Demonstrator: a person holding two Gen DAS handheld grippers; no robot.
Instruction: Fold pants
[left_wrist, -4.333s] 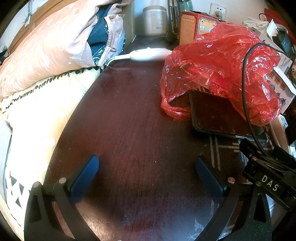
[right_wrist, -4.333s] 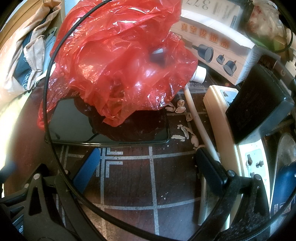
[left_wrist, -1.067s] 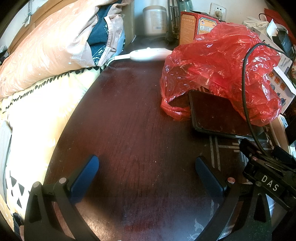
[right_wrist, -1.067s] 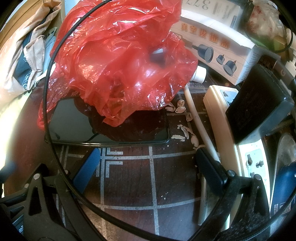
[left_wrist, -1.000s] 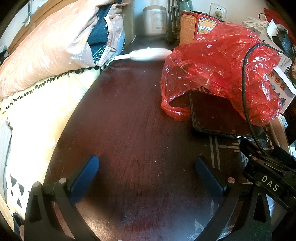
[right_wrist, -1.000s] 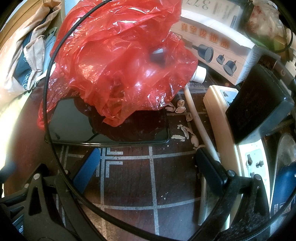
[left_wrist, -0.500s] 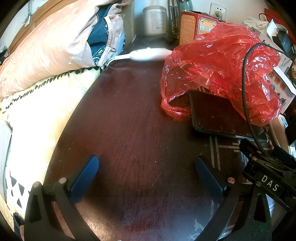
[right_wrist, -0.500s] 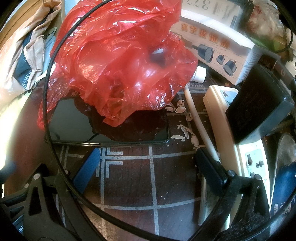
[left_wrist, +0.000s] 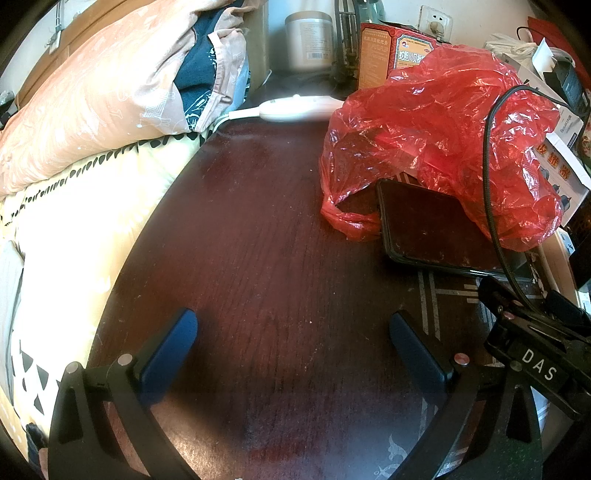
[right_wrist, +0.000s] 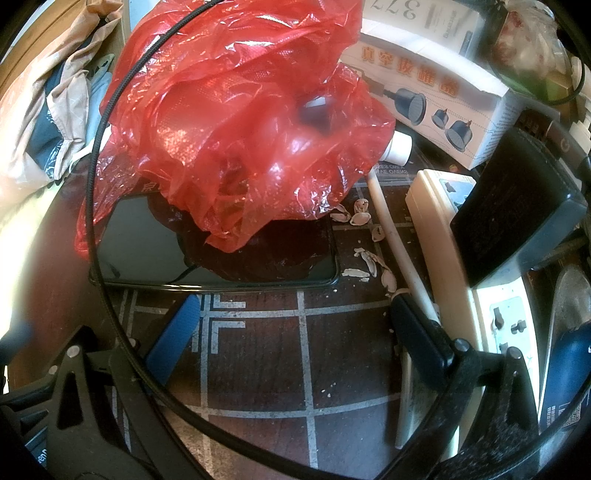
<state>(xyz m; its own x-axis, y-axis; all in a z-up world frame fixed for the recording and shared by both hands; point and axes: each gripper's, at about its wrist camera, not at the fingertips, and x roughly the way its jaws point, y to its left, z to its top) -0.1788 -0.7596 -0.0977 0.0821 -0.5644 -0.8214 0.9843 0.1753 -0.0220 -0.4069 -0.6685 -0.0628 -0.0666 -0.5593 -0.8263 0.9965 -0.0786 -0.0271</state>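
No pants show in either view. My left gripper (left_wrist: 293, 334) is open and empty, resting low over the dark wooden tabletop (left_wrist: 258, 240). My right gripper (right_wrist: 291, 325) is open and empty over the patterned part of the same tabletop (right_wrist: 258, 350); its body with a "DAS" label (left_wrist: 535, 354) shows at the right of the left wrist view. A bed with a cream sheet (left_wrist: 74, 229) and a peach pillow (left_wrist: 92, 92) lies to the left of the table.
A red plastic bag (left_wrist: 443, 147) (right_wrist: 240, 129) lies partly over a black phone (left_wrist: 432, 229) (right_wrist: 221, 258). A black cable (right_wrist: 99, 184) loops across. A power strip (right_wrist: 461, 258), boxes (right_wrist: 424, 85), nut shells (right_wrist: 369, 254), a white controller (left_wrist: 295, 109) and a metal can (left_wrist: 310, 40) crowd the table.
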